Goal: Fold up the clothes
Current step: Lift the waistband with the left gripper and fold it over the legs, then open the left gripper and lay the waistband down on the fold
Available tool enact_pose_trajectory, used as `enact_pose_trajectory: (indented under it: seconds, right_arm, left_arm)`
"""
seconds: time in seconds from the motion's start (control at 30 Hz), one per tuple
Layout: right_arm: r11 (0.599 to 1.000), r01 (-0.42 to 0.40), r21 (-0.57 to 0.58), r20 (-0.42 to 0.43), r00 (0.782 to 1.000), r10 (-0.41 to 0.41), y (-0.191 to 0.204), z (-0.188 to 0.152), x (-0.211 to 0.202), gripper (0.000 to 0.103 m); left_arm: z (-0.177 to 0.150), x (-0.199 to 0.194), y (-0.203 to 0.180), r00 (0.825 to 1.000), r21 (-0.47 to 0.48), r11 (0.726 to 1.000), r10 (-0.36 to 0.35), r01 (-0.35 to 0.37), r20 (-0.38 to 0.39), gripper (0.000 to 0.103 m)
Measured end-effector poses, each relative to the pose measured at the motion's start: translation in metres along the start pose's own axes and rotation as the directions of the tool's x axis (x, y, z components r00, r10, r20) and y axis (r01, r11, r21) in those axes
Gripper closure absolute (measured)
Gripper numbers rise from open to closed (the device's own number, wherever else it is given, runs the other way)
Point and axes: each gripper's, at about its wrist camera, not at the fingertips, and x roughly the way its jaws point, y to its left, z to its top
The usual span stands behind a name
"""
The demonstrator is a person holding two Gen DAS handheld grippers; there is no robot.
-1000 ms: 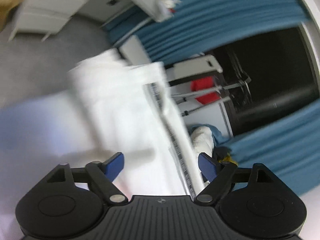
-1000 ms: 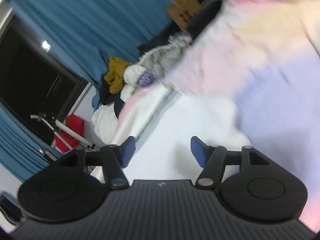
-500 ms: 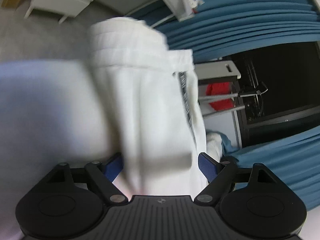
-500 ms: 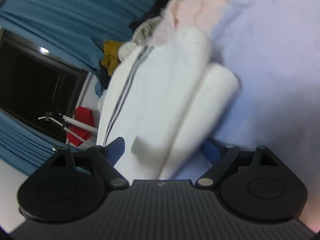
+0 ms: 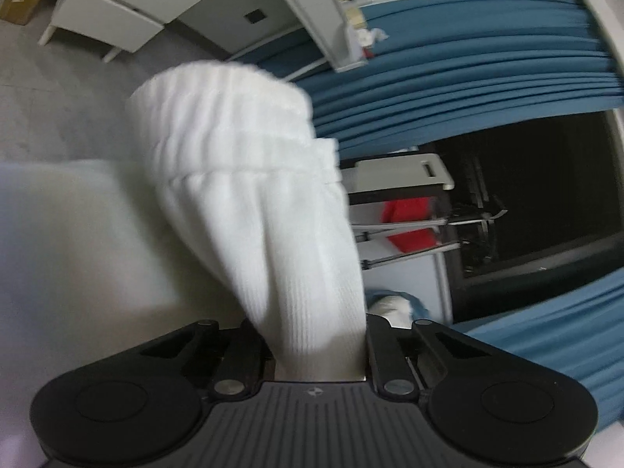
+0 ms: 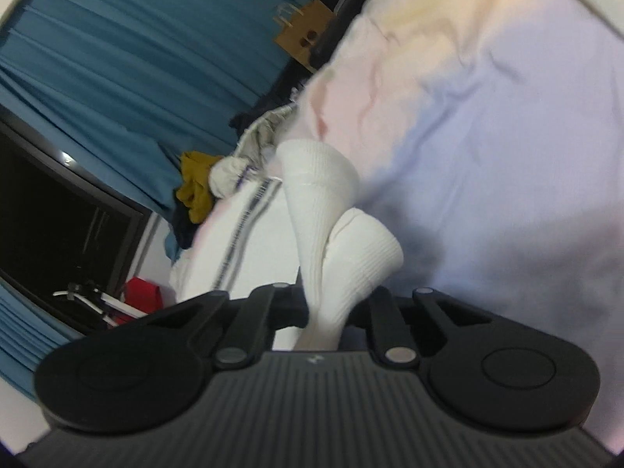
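While both tongs (image 5: 318,351) (image 6: 323,312) pinch it, ribbed white garment (image 5: 249,195) bunches.

two grippers, one per wrist view: the left gripper (image 5: 318,345) and the right gripper (image 6: 325,312). one white ribbed garment (image 5: 273,214) in the left view; two white ribbed ends (image 6: 351,245) side by side in the right. one pastel bedsheet (image 6: 507,156), one clothes pile (image 6: 218,179), one red bag (image 5: 409,222), one cardboard box (image 6: 304,37), one white drawer unit (image 5: 117,7).
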Motion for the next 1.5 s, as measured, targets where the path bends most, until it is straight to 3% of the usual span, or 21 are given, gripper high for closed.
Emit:
enact_pose_trajectory:
  seconds: [0.23,0.33,0.4,0.5,0.6,0.7,0.9,0.97,1.03,1.13,1.27,1.43,1.5]
  right_arm:
    - [0.998,0.002,0.067,-0.011,1.0,-0.002,-0.003,0.002,-0.062,0.091]
    - [0.996,0.016,0.088,-0.031,0.999,-0.013,-0.009,0.003,-0.093,0.091]
    - [0.993,0.024,0.113,-0.063,0.998,-0.017,-0.014,0.001,-0.114,0.091]
    - [0.997,0.058,0.057,-0.104,0.993,-0.052,-0.011,0.003,-0.138,0.091]
    - [0.996,0.056,0.067,-0.121,0.992,-0.048,-0.015,0.006,-0.153,0.091]
    - [0.993,0.103,0.051,-0.122,0.988,-0.096,-0.027,0.0,-0.157,0.091]
    - [0.973,0.175,0.151,-0.178,0.973,-0.147,-0.071,-0.015,-0.146,0.091]
    - [0.971,0.179,0.157,-0.189,0.971,-0.148,-0.077,-0.018,-0.144,0.091]
    - [0.977,0.179,0.117,-0.193,0.969,-0.154,-0.074,-0.018,-0.142,0.091]
    - [0.982,0.176,0.07,-0.19,0.969,-0.16,-0.071,-0.019,-0.143,0.091]
    - [0.982,0.169,0.081,-0.193,0.97,-0.151,-0.074,-0.019,-0.144,0.091]
    - [0.983,0.155,0.098,-0.198,0.971,-0.133,-0.074,-0.014,-0.145,0.091]
    - [0.982,0.157,0.103,-0.195,0.972,-0.135,-0.074,-0.015,-0.146,0.091]
  left_arm:
    - [0.007,-0.069,-0.014,0.999,0.078,0.997,-0.022,0.024,-0.023,0.091]
    - [0.015,-0.116,0.006,1.0,0.053,0.998,-0.015,0.016,-0.027,0.091]
    - [0.021,-0.138,0.018,0.999,0.054,0.998,0.015,-0.013,-0.034,0.091]
    - [0.023,-0.163,0.029,0.995,0.103,0.992,0.078,-0.072,-0.056,0.091]
    - [0.018,-0.175,0.033,0.99,0.147,0.983,0.119,-0.107,-0.075,0.09]
    - [0.012,-0.179,0.037,0.985,0.188,0.973,0.151,-0.134,-0.08,0.088]
    - [0.003,-0.189,0.044,0.968,0.242,0.951,0.225,-0.193,-0.113,0.075]
    - [0.003,-0.197,0.043,0.964,0.253,0.945,0.242,-0.207,-0.115,0.057]
    - [0.0,-0.209,0.041,0.949,0.282,0.925,0.296,-0.255,-0.113,0.041]
    - [-0.008,-0.234,0.031,0.927,0.349,0.875,0.373,-0.335,-0.046,0.033]
    - [-0.028,-0.262,0.009,0.936,0.463,0.829,0.352,-0.314,0.005,0.027]
    - [-0.076,-0.27,-0.026,0.946,0.625,0.739,0.324,-0.252,-0.001,0.027]
    - [-0.099,-0.264,-0.039,0.953,0.697,0.684,0.302,-0.216,-0.002,0.027]
